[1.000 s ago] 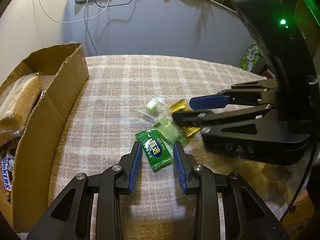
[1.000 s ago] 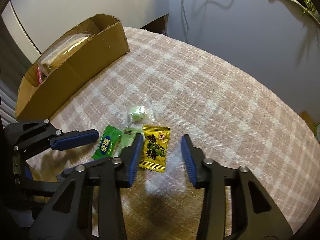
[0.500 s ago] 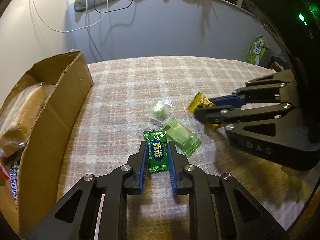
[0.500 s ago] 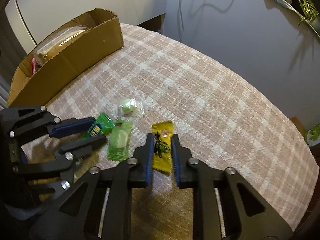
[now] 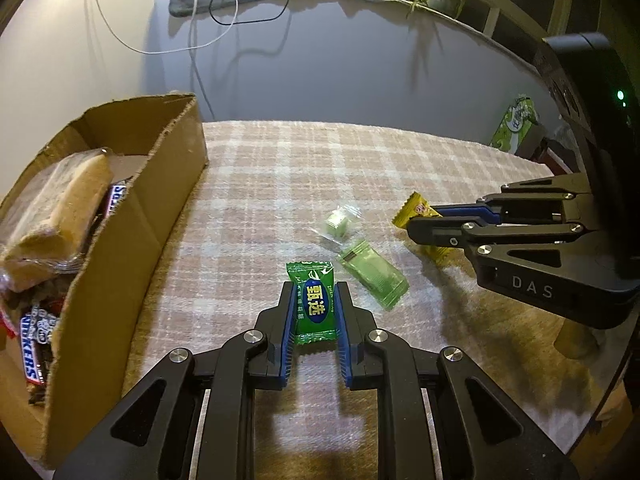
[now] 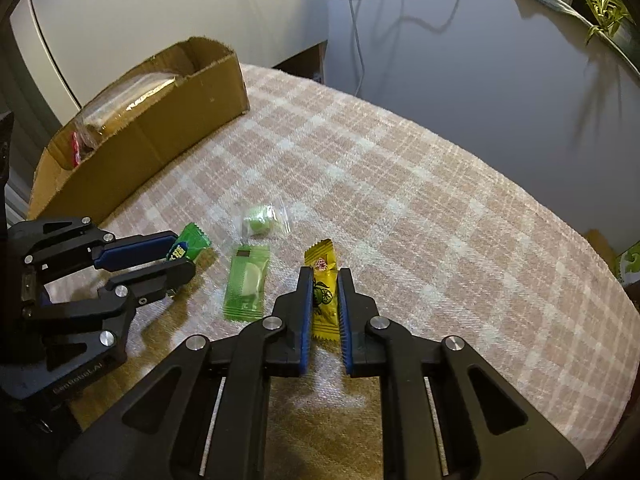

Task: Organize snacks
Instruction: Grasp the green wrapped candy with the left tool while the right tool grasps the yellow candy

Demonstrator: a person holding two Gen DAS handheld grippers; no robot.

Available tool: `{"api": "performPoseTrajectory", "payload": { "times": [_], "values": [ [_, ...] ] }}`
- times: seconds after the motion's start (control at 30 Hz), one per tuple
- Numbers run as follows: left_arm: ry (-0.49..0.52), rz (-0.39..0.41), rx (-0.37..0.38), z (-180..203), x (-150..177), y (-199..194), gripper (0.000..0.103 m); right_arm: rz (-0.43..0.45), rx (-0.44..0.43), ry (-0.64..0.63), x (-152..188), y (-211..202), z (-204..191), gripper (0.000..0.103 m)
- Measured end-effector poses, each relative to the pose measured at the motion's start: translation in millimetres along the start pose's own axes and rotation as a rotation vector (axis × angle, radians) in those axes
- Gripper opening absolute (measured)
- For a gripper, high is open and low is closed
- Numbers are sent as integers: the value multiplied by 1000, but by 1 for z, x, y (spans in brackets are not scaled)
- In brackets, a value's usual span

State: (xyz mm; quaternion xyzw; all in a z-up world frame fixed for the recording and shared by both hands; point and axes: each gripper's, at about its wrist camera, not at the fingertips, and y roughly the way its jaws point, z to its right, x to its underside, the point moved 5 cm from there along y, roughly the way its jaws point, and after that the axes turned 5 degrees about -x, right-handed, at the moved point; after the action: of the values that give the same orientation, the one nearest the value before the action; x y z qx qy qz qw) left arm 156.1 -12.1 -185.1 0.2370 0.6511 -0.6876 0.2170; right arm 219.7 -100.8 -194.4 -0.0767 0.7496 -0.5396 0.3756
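Observation:
My left gripper [image 5: 315,289] is shut on a dark green candy [image 5: 314,300] and holds it a little above the plaid cloth. My right gripper [image 6: 325,276] is shut on a yellow candy [image 6: 323,292]; it also shows in the left wrist view [image 5: 430,224]. A light green packet [image 5: 372,276] and a small clear-wrapped pale green sweet [image 5: 338,224] lie on the cloth between the two grippers. A cardboard box [image 5: 132,220] stands at the left with a wrapped bread [image 5: 60,216] and Snickers bars [image 5: 34,344] inside.
The plaid cloth [image 6: 420,220] covers the table up to a grey wall. A green carton [image 5: 516,124] stands beyond the table's far right edge. Cables hang down the wall.
Both grippers have closed on their candies, the left on the dark green one and the right on the yellow one, and lifted them slightly away from the other sweets.

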Motion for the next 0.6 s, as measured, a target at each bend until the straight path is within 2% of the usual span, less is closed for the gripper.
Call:
{"api": "performPoseTrajectory", "payload": {
  "times": [0.2,0.6],
  "values": [
    [-17,21,2,-4,-2,-9,17,8,-11,15,2,0,1,11],
    [-79,152,-19,-38,-18,-67,17,142,-62,14,-27,-57,-19,11]
  ]
}}
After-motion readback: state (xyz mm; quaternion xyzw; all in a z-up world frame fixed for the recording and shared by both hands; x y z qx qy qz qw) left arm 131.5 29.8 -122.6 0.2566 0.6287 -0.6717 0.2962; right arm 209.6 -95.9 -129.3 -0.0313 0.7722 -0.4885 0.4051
